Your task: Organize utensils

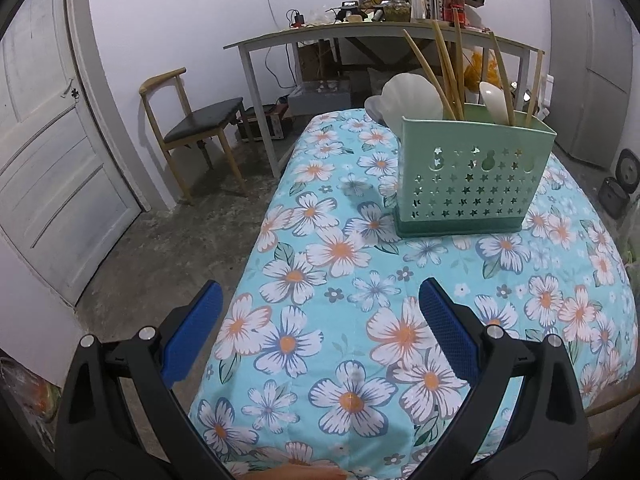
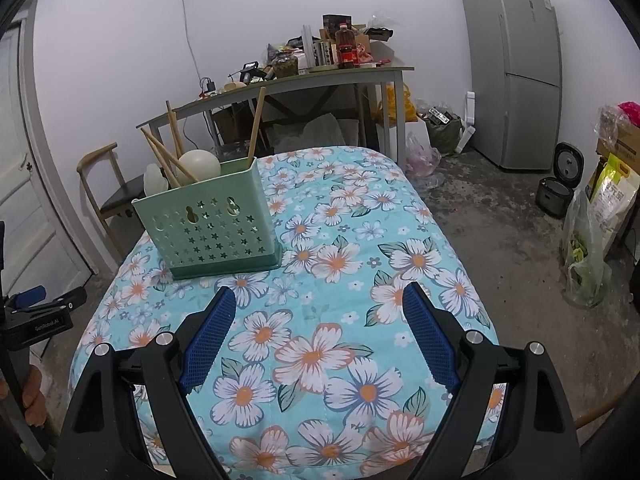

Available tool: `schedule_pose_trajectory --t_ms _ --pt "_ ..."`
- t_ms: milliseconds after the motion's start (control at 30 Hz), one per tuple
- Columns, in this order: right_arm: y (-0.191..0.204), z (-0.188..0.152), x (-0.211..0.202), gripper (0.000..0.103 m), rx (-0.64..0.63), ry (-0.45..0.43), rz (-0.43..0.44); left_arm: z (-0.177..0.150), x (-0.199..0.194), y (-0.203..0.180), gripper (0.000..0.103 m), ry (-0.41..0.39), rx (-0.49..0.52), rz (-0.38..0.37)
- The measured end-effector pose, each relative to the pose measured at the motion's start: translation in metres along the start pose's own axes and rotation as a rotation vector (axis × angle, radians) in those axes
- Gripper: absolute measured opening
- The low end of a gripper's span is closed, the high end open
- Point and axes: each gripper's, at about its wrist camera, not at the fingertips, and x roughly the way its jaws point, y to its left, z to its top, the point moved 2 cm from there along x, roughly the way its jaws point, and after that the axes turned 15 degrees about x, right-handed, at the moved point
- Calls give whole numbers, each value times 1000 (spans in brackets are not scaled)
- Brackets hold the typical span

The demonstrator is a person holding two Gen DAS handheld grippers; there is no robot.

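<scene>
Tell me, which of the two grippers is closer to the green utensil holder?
Neither clearly. The left gripper has the green utensil holder ahead to its right; the right gripper has it ahead to its left. Both are open.

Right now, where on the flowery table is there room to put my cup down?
The flowery cloth is bare in front of the green utensil holder, between it and the two open tools, and along its right side. The crowded spot is the holder, packed with chopsticks and spoons.

A mint-green plastic utensil holder (image 1: 472,176) with star-shaped cutouts stands upright on the floral-clothed table (image 1: 360,320), holding wooden chopsticks (image 1: 444,72) and white plastic spoons (image 1: 408,96).
</scene>
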Motion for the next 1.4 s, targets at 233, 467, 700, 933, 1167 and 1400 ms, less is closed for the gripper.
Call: schedule_pose_trajectory --t_ms 233,467,700,933,1167,1400 --pt "1 0 0 83 -2 1 0 0 0 0 95 2 -1 -4" --pt "1 -1 1 83 -5 1 2 -1 -1 1 95 -2 4 -7" --pt "4 -2 2 83 -14 5 10 -1 -1 1 95 -3 5 -7" --pt "5 -1 2 83 -16 6 12 -1 -1 1 95 -1 7 -9" --pt "6 -1 3 83 -16 6 12 -1 -1 1 95 -3 5 -8" --pt "6 -1 3 83 -16 6 13 0 -2 1 95 -3 5 -9"
